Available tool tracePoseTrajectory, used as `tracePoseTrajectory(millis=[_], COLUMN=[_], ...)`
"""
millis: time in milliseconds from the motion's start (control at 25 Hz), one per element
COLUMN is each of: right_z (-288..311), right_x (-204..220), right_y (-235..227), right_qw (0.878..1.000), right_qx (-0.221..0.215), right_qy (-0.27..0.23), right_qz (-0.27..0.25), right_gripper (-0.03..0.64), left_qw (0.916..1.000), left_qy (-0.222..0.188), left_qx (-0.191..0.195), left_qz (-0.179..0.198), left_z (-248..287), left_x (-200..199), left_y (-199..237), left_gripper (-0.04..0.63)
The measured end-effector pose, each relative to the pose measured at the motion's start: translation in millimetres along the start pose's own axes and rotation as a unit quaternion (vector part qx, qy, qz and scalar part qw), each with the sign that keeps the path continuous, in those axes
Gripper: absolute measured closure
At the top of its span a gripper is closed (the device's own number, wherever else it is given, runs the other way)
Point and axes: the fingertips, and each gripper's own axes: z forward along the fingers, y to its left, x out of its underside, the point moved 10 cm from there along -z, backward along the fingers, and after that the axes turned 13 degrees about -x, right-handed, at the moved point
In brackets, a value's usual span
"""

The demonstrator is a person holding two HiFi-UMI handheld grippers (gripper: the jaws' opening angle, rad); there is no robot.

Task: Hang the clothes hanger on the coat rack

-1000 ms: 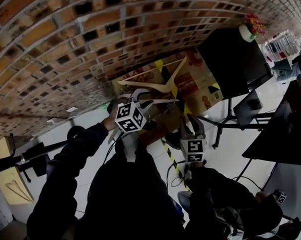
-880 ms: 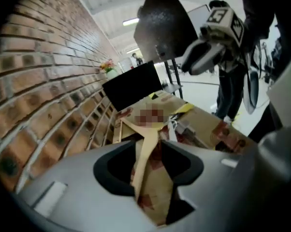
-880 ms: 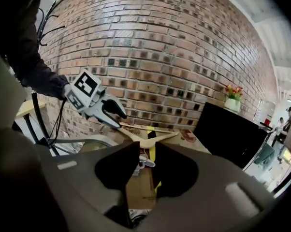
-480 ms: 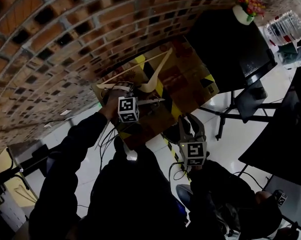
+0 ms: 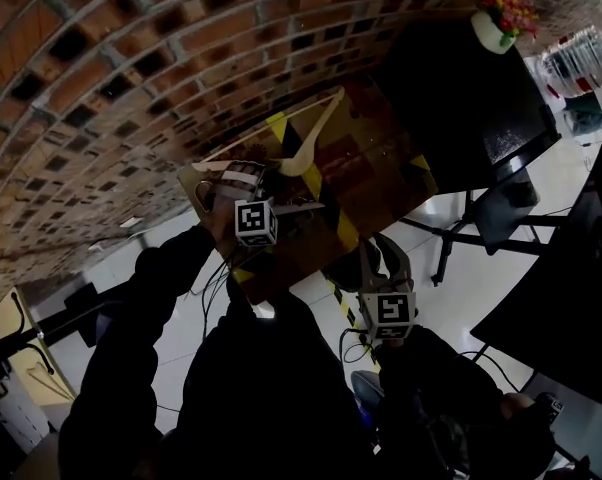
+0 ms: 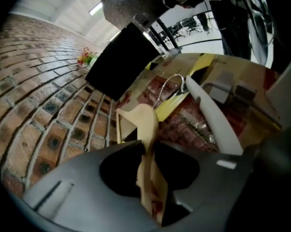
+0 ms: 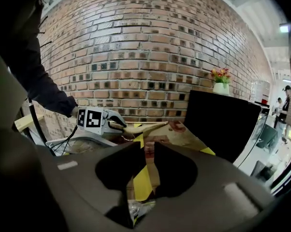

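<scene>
A pale wooden clothes hanger (image 5: 306,138) lies over a cardboard box (image 5: 381,168) by the brick wall. My left gripper (image 5: 237,180) is closing on one arm of the hanger (image 6: 146,129), and the pads press on the wood. The hanger's metal hook (image 6: 170,82) shows beyond the jaws. My right gripper (image 5: 383,256) hangs lower and to the right, apart from the hanger. Its jaws (image 7: 146,163) are closing to a narrow gap with nothing between them. The right gripper view shows the left gripper (image 7: 111,123) holding the hanger (image 7: 148,126). I cannot make out a coat rack.
The box carries yellow and black tape (image 5: 316,183). A white curved bar (image 6: 210,115) lies by the hook. A black board (image 5: 461,88) stands to the right, a flower pot (image 5: 496,23) on top. Cables (image 5: 216,278) hang below the box. Black table legs (image 5: 451,238) stand on the white floor.
My left gripper has come down, rolled, and closed on the hanger's arm; a second ago it stood open below the hanger. My right gripper has shifted slightly.
</scene>
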Motion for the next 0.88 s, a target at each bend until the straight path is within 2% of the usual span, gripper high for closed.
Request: tracePoseTrajectory(millis=[120, 280, 360, 440, 560, 640, 760, 880], right_z=[0.7, 12.2, 22.5, 33.8, 46.8, 54.7, 68.7, 73.3], right_x=[-1.7, -6.0, -14.0, -27.1, -57.0, -73.8, -83.9, -90.9], right_y=[-3.3, -10.8, -12.5, -10.1, -2.9, 1.9, 9.6, 23.5], right_qw=[1.000, 0.999, 0.997, 0.988, 0.967, 0.947, 0.916, 0.886], right_qx=[-0.003, -0.014, -0.023, -0.041, -0.073, -0.105, -0.174, -0.227], right_qy=[-0.006, 0.000, 0.012, 0.023, 0.025, 0.026, 0.032, 0.032], right_qz=[-0.005, -0.030, -0.078, -0.148, -0.244, -0.302, -0.360, -0.403], right_gripper=[0.520, 0.520, 0.518, 0.515, 0.488, 0.475, 0.420, 0.407], left_qw=[0.9989, 0.9954, 0.9941, 0.9912, 0.9842, 0.9785, 0.9686, 0.9591], left_qy=[-0.019, -0.045, -0.054, -0.068, -0.090, -0.100, -0.114, -0.142], left_qx=[-0.024, -0.031, -0.029, -0.008, 0.044, 0.073, 0.107, 0.139], left_qz=[-0.036, -0.078, -0.090, -0.114, -0.146, -0.166, -0.193, -0.202], left_z=[-19.3, -43.8, -58.8, -72.3, -92.9, -108.3, -134.2, -166.5], left_x=[-7.4, -11.4, -13.6, -15.3, -15.9, -15.9, -15.2, -16.2], left_y=[22.4, 42.8, 53.1, 61.3, 69.8, 75.2, 80.5, 84.1], left_gripper=[0.530, 0.541, 0.543, 0.544, 0.545, 0.545, 0.545, 0.545])
